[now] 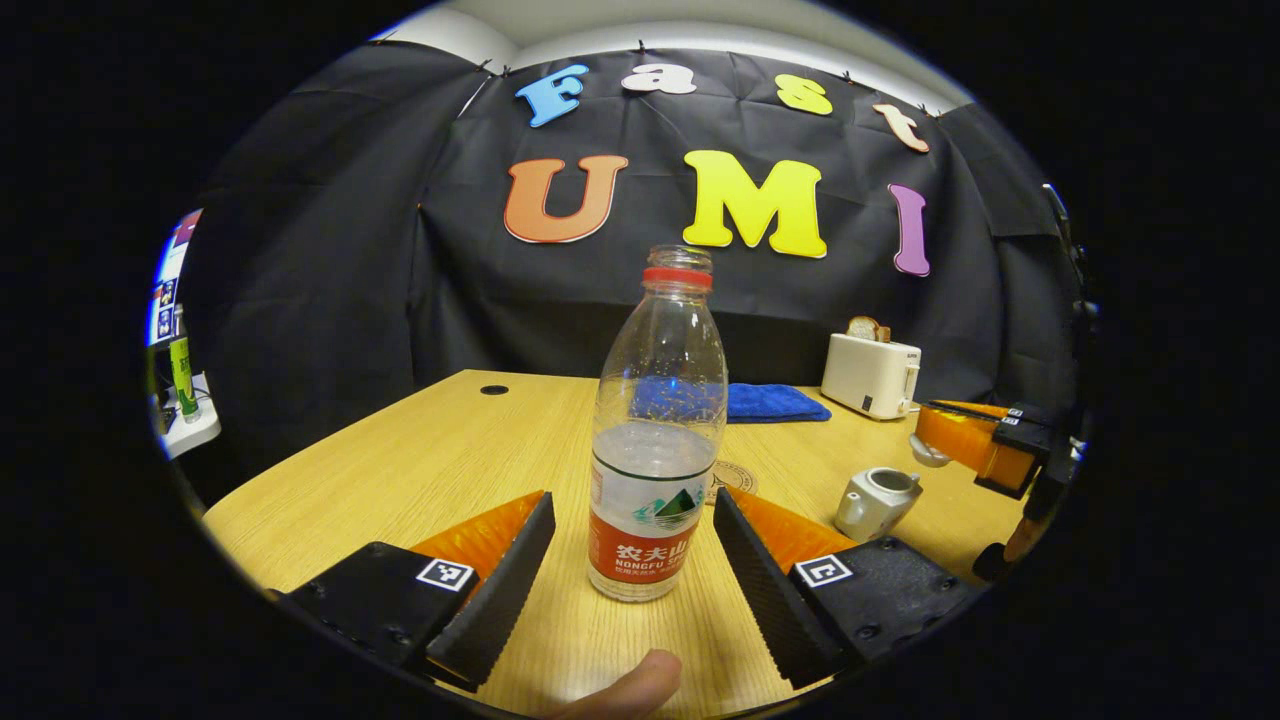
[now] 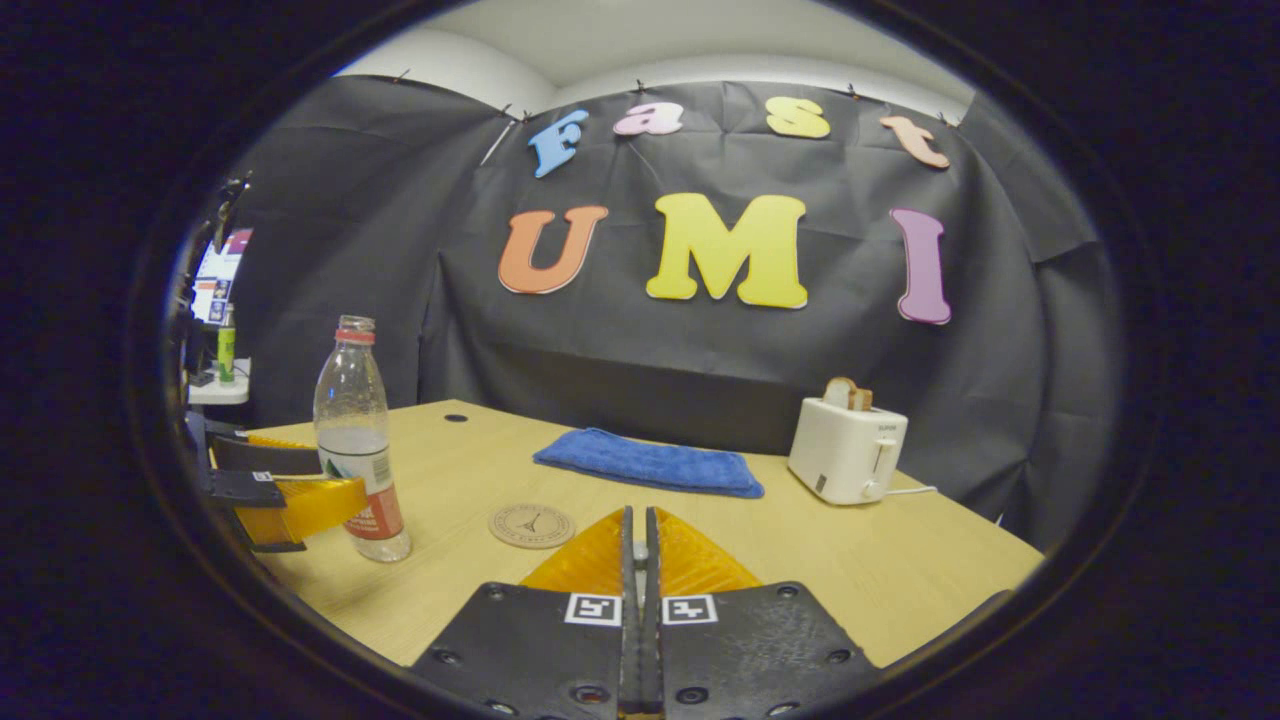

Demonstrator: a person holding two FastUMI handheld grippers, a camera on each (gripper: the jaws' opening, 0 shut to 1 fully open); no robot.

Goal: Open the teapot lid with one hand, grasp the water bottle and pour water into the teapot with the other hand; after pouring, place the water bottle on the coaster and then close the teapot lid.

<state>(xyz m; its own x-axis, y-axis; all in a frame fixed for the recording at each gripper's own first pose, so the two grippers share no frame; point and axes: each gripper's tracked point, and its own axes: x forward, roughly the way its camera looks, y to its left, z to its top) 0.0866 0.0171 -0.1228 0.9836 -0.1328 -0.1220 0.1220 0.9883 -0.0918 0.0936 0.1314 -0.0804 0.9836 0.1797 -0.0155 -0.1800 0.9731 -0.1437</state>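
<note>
Bottle (image 1: 655,440) stands capless between the wide-open left gripper (image 1: 632,545), touching neither finger, so a skewed squeeze could tip it, while the right gripper (image 2: 640,560) is closed, empty.

No legible text: water bottle (image 1: 655,440) has a red-and-white printed label with a mountain logo; coaster (image 2: 531,525) right of the bottle has a tower emblem, ring lettering too small; toaster (image 2: 846,450) far right of the bottle, tiny mark unreadable; square coded marker (image 1: 445,574) on left gripper (image 1: 633,498) finger beside the bottle
</note>
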